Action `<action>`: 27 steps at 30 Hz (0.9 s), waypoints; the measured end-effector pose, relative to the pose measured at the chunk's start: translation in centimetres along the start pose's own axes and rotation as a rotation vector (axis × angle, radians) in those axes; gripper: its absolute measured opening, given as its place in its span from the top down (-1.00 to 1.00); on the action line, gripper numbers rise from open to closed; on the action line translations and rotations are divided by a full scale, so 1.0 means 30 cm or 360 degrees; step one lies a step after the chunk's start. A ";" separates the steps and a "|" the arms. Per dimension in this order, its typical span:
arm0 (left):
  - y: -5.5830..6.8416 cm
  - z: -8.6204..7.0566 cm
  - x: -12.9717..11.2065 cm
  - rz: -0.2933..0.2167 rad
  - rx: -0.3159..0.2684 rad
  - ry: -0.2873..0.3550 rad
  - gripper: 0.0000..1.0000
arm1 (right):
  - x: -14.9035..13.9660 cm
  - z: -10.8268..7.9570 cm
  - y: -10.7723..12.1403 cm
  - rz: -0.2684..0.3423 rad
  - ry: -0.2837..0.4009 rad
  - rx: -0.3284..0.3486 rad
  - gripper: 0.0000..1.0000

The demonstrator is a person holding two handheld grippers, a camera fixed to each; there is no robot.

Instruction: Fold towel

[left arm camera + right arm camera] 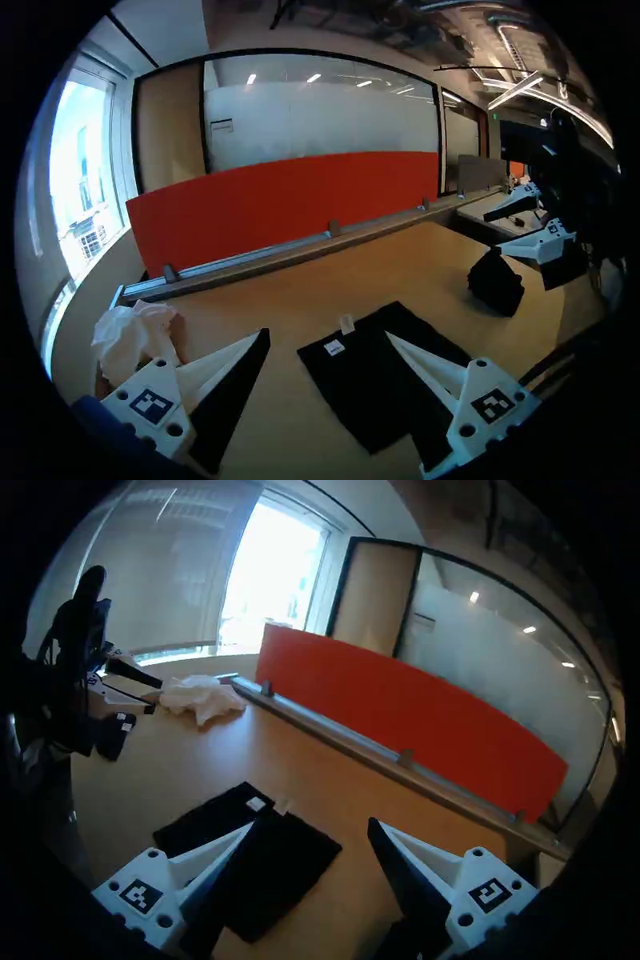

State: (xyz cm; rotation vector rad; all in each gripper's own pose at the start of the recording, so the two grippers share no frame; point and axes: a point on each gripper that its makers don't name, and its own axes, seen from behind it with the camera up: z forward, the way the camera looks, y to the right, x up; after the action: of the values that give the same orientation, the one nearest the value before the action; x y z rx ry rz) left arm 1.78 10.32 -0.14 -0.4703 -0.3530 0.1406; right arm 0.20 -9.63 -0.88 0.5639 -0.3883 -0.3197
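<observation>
We are holding the left tool (326, 334) spread wide and empty above the bench (360, 264). The black towel (368, 376) is lying flat just ahead of it, between its fingers, probably so that either edge is within reach. We are hovering the right tool (314, 822) with its fingers parted too, gripping nothing, and the towel is lying toward its left finger. The towel is looking already doubled over (its tag is showing), so we are likely lining up another fold.
</observation>
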 end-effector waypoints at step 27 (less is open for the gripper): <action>0.123 0.082 -0.389 -0.0020 -0.0239 -0.0399 -0.91 | -0.379 0.101 -0.155 0.0091 -0.0352 0.0268 -1.00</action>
State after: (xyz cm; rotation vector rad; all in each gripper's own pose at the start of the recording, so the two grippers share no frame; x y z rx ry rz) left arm -10.15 12.13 -3.31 -0.6003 -0.6151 0.1619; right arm -12.00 -10.24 -4.22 0.6831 -0.6479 -0.2969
